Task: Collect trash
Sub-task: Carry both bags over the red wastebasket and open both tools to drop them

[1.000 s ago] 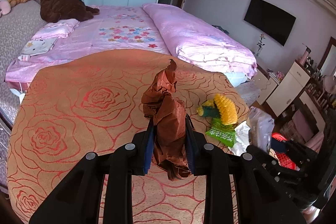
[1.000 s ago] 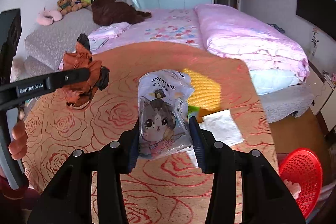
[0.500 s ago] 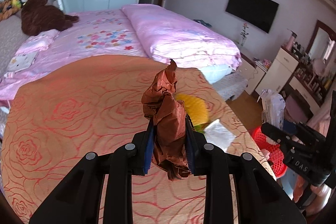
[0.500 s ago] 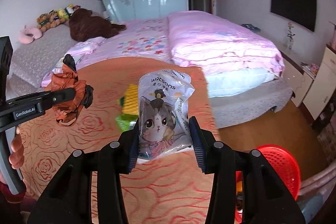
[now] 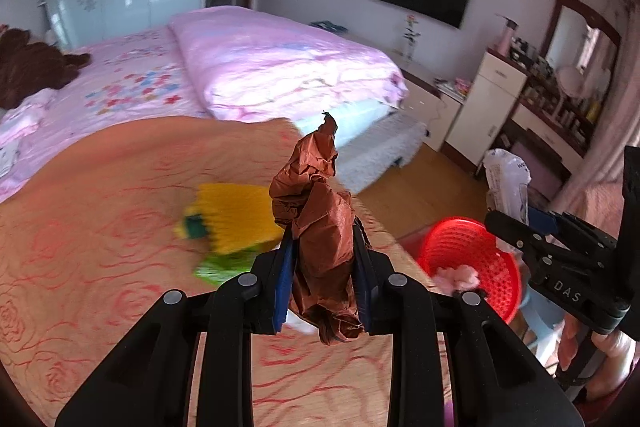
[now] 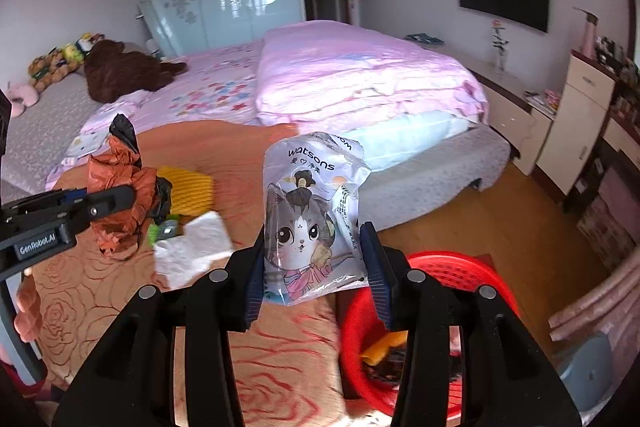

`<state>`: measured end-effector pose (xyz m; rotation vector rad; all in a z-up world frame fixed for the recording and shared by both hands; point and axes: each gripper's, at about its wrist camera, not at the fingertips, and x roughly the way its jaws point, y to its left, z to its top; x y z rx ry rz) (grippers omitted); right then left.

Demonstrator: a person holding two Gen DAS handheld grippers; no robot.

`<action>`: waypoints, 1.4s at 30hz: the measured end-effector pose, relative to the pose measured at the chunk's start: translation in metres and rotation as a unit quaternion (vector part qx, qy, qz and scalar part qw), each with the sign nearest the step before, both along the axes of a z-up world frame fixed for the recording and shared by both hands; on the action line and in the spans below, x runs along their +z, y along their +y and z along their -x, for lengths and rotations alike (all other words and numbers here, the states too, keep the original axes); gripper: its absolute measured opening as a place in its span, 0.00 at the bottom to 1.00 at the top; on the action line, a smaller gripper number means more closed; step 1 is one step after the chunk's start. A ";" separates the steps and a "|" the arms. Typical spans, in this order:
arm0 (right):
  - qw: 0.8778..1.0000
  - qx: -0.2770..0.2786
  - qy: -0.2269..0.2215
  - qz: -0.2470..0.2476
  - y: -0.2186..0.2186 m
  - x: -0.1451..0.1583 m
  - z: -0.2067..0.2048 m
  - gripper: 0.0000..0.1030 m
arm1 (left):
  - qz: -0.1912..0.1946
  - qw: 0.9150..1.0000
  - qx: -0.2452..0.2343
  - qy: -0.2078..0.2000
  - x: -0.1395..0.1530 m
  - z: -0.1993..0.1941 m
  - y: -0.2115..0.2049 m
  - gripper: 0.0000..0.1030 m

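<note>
Left wrist view. Left hand-held gripper [image 5: 322, 277] at lower centre, narrow, clamped on a brown wrapper [image 5: 320, 227]: crumpled, shiny foil-like sheet, twisted to a peak above the pads. At right edge, right hand-held gripper [image 5: 514, 223] gripping a white pouch [image 5: 506, 183], seen side-on. Between the two, low at right, a red basket [image 5: 468, 259]: round plastic mesh, something pale pink inside. Left of centre, blurred on the rose-patterned orange counter [image 5: 100, 227], a yellow ribbed sponge [image 5: 236, 219] with green beneath.

Right wrist view. Right hand-held gripper [image 6: 316, 267] at lower centre, part-way closed on the pouch [image 6: 312, 219]: glossy soft plastic, cartoon cat print, bulging over the pads. Basket [image 6: 448, 267] at lower right, beyond the counter edge [image 6: 280, 367], holding orange and dark scraps. At left, left hand-held gripper [image 6: 132, 195] with the wrapper [image 6: 120, 203] over the counter; just beside, a white tissue [image 6: 192, 247], soft and creased, and the sponge [image 6: 186, 187].

Step in hand, probably: carrying both pieces to the basket. Best done by bringing each fully over the mesh rim before letting go, low enough that light foil and film drop straight rather than drift; wrapper likely clings to pads, so open wide. Tissue and sponge left for later.
</note>
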<state>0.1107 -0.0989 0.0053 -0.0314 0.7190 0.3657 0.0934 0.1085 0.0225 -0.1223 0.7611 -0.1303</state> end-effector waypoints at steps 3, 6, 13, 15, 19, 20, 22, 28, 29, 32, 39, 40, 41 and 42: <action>1.000 -0.019 0.004 -0.002 -0.018 -0.004 0.000 0.41 | -0.006 1.000 -0.023 0.001 -0.001 -0.005 -0.023 0.24; 0.999 -0.038 0.009 -0.005 -0.040 -0.009 0.000 0.41 | -0.010 0.999 -0.042 0.001 -0.001 -0.011 -0.045 0.24; 0.996 -0.081 0.022 -0.010 -0.083 -0.021 -0.002 0.41 | -0.005 0.997 -0.081 0.014 -0.008 -0.026 -0.084 0.24; 0.995 -0.092 0.029 -0.013 -0.094 -0.025 -0.003 0.42 | -0.004 0.995 -0.096 0.023 -0.015 -0.030 -0.099 0.24; 0.992 -0.116 0.046 -0.021 -0.115 -0.038 -0.007 0.42 | -0.003 0.992 -0.119 0.042 -0.030 -0.039 -0.122 0.24; 0.991 -0.122 0.049 -0.022 -0.119 -0.042 -0.009 0.42 | -0.002 0.991 -0.124 0.046 -0.033 -0.040 -0.126 0.24; 0.989 -0.133 0.058 -0.026 -0.129 -0.051 -0.011 0.42 | -0.004 0.989 -0.135 0.057 -0.043 -0.044 -0.138 0.24; 0.984 -0.153 0.090 -0.022 -0.144 -0.079 -0.022 0.42 | -0.014 0.984 -0.155 0.089 -0.068 -0.058 -0.166 0.24; 0.983 -0.155 0.097 -0.020 -0.145 -0.085 -0.023 0.42 | -0.015 0.983 -0.158 0.094 -0.072 -0.059 -0.169 0.24; 0.981 -0.159 0.110 -0.018 -0.149 -0.095 -0.029 0.42 | -0.019 0.981 -0.164 0.104 -0.081 -0.060 -0.175 0.24; 0.978 -0.164 0.124 -0.019 -0.154 -0.106 -0.036 0.44 | -0.023 0.976 -0.175 0.124 -0.099 -0.059 -0.186 0.29; 0.978 -0.163 0.127 -0.020 -0.153 -0.106 -0.036 0.45 | -0.023 0.976 -0.176 0.125 -0.100 -0.058 -0.187 0.31; 0.978 -0.163 0.128 -0.022 -0.153 -0.107 -0.036 0.47 | -0.023 0.976 -0.178 0.125 -0.100 -0.057 -0.188 0.32; 0.978 -0.163 0.128 -0.024 -0.154 -0.106 -0.036 0.48 | -0.022 0.976 -0.179 0.125 -0.100 -0.057 -0.189 0.35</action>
